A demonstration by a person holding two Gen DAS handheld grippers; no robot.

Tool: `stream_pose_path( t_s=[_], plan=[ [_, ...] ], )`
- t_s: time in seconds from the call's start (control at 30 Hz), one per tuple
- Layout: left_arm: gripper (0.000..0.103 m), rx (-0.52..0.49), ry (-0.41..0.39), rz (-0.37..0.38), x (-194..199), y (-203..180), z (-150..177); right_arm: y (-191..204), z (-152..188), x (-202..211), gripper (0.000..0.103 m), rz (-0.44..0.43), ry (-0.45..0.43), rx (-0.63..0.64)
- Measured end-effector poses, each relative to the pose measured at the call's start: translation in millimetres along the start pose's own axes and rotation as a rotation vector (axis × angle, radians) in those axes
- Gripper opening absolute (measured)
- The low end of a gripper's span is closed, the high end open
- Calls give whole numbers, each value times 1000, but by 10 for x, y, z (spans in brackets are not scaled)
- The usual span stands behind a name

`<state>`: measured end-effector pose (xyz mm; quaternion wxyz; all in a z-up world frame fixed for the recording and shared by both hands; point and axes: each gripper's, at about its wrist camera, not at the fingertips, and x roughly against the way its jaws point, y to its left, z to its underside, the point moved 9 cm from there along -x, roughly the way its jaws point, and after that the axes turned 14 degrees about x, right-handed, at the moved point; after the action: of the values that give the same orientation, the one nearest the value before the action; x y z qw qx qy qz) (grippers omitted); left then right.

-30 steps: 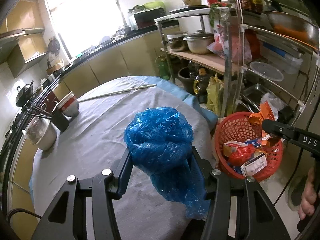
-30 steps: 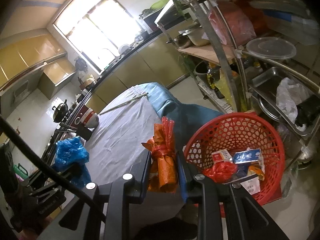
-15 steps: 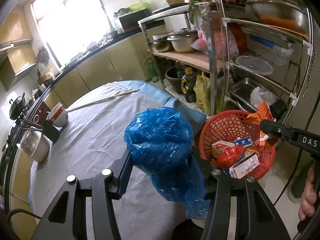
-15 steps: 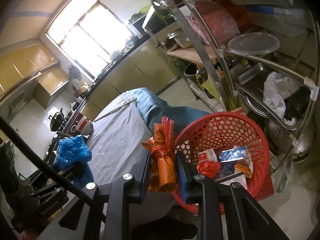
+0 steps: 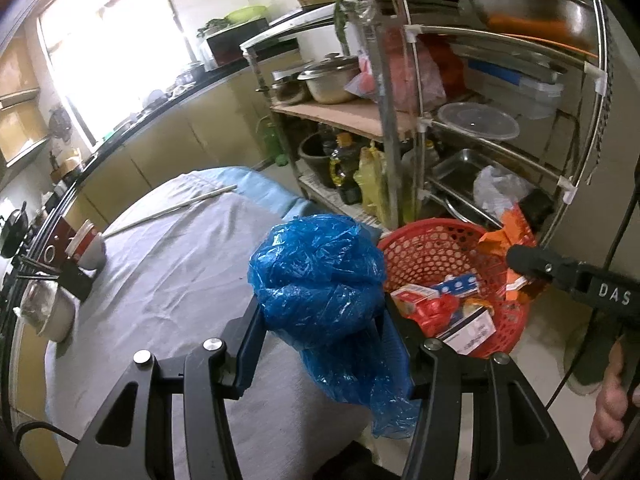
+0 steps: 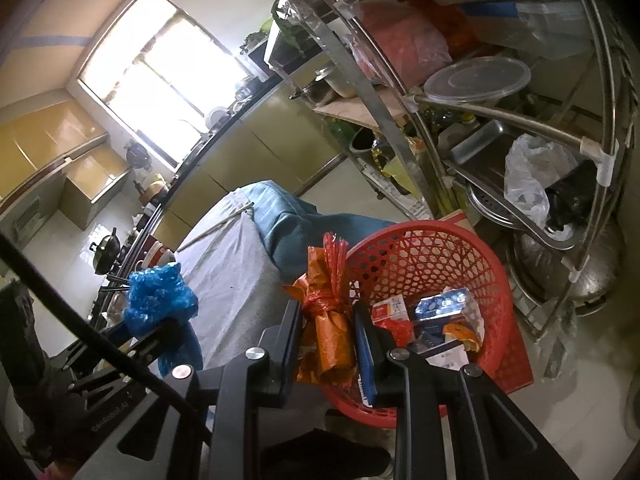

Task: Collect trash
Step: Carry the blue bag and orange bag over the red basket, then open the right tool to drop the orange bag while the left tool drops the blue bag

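My left gripper [image 5: 320,312] is shut on a crumpled blue plastic bag [image 5: 316,276], held above the right edge of the grey-clothed table [image 5: 160,280]. My right gripper [image 6: 326,320] is shut on a twisted orange plastic bag [image 6: 330,320], held at the near left rim of the red mesh basket [image 6: 424,256]. The basket [image 5: 436,240] stands on the floor right of the table and holds cartons and red wrappers. In the left wrist view the right gripper [image 5: 516,258] reaches over the basket's right rim with the orange bag [image 5: 508,232]. In the right wrist view the blue bag [image 6: 156,300] shows at left.
A steel shelf rack [image 5: 404,128] with pots, containers and bags rises right behind the basket. Bowls [image 5: 86,244] and a pot [image 5: 52,312] sit at the table's left edge, and a long stick [image 5: 168,210] lies at its far end. A hand [image 5: 608,408] shows at the right edge.
Both grippers have moved right toward the basket with their bags still held. The basket now looms larger and closer under the right gripper; the rack has drawn nearer.
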<state>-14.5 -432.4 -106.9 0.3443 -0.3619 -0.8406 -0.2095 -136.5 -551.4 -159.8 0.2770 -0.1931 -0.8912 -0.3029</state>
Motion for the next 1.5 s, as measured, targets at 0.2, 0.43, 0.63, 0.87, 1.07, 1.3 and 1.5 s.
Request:
stream_pose_path(
  t_s=[0.2,0.43,0.63,0.87,1.07,1.3,1.5],
  plan=[
    [56,2,13,52,-99,-187,-52,-86,6,5,28,17,2,-15],
    [56,-19,21,67,-182,-363,-62,-250,-6,46,28,45,-4,-45],
    [56,-32,30,77,-260,-479,-89,-317,-20,43,28,56,0,-51],
    [56,-47,49,94,-362,-608,-101,-442,-40,36,28,64,5,-69],
    [56,-57,63,109,-442,-730,-126,-537,-46,33,28,74,16,-78],
    [56,-71,78,125,-509,-835,-123,-625,-61,26,28,79,21,-92],
    [57,-82,95,138,-545,-894,-105,-666,-65,18,29,80,28,-100]
  ],
)
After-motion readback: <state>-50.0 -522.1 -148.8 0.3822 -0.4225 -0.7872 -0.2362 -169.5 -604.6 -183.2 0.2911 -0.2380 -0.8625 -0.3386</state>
